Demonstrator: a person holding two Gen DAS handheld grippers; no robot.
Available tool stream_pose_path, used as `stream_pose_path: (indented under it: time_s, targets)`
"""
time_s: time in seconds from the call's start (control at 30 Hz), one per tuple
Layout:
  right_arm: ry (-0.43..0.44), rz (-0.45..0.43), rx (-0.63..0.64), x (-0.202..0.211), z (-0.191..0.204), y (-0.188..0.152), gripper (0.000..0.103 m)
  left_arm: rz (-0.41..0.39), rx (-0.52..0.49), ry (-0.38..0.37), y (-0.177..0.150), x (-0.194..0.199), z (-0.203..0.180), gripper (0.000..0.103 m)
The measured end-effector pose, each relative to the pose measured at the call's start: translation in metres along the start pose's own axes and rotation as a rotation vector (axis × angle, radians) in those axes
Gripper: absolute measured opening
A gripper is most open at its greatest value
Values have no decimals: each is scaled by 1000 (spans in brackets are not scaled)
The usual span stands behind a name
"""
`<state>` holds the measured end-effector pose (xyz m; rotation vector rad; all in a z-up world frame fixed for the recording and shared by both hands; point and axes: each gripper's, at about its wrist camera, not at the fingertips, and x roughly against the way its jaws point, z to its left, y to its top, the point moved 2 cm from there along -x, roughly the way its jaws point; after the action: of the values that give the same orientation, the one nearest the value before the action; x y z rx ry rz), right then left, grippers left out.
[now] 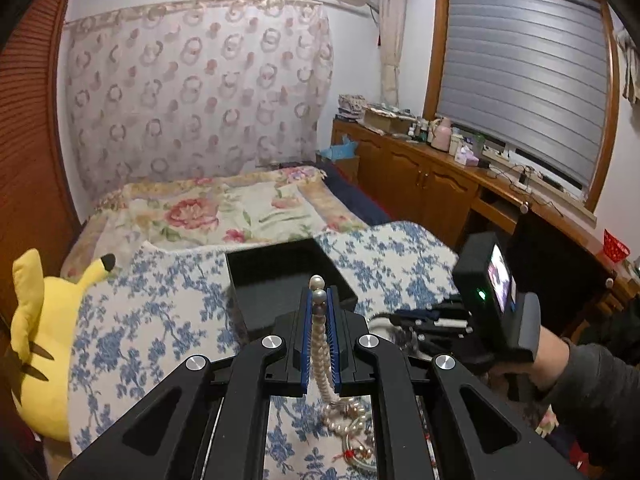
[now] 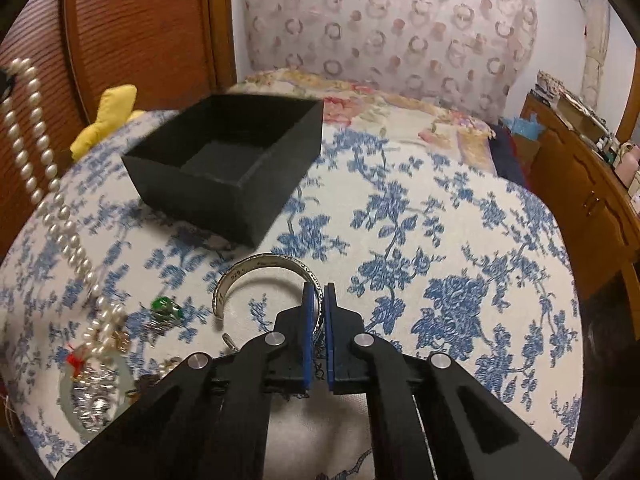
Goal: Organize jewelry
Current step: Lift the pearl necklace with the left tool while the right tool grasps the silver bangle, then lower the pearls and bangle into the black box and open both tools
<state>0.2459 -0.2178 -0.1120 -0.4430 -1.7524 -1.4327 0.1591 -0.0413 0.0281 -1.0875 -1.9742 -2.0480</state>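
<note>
My left gripper (image 1: pixel 319 294) is shut on a pearl necklace (image 1: pixel 322 344), lifted so the strand hangs down to the bedspread; the strand also shows in the right wrist view (image 2: pixel 44 168). An open black box (image 1: pixel 280 276) sits just ahead of it on the bed, also in the right wrist view (image 2: pixel 228 164). My right gripper (image 2: pixel 319 292) is shut on a silver cuff bracelet (image 2: pixel 256 268), held just above the cloth in front of the box. A jade bangle (image 2: pixel 94 396), a green-stone ring (image 2: pixel 162 306) and other small pieces lie at the left.
A blue-flowered bedspread (image 2: pixel 440 240) covers the bed. A yellow plush toy (image 1: pixel 40 340) lies at the left edge. A wooden cabinet (image 1: pixel 420 176) with clutter runs along the right under the window. A wooden wardrobe (image 2: pixel 132 32) stands at the left.
</note>
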Motion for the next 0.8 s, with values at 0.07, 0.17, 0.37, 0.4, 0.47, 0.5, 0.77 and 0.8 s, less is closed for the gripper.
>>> stream_pose_path:
  time_s: [0.07, 0.17, 0.37, 0.4, 0.47, 0.5, 0.77, 0.8]
  targets:
    - [15, -31, -4, 10, 0, 5, 6, -12, -4, 2, 10, 3, 0, 6]
    - [28, -72, -3, 27, 1, 13, 6, -29, -9, 7, 25, 7, -1, 6]
    - [36, -144, 12, 53, 6, 34, 6, -57, -12, 18, 53, 10, 0, 6]
    - [36, -149, 13, 55, 6, 37, 6, -60, -13, 21, 58, 9, 1, 6]
    - [30, -164, 16, 60, 6, 43, 6, -67, -14, 28, 67, 9, 2, 6]
    - [28, -168, 15, 61, 5, 45, 6, -69, -15, 32, 71, 9, 2, 6]
    - [25, -193, 5, 63, 1, 62, 6, -99, -24, 55, 111, 7, 5, 6]
    - [25, -194, 4, 63, 1, 63, 6, -102, -26, 59, 115, 6, 4, 6]
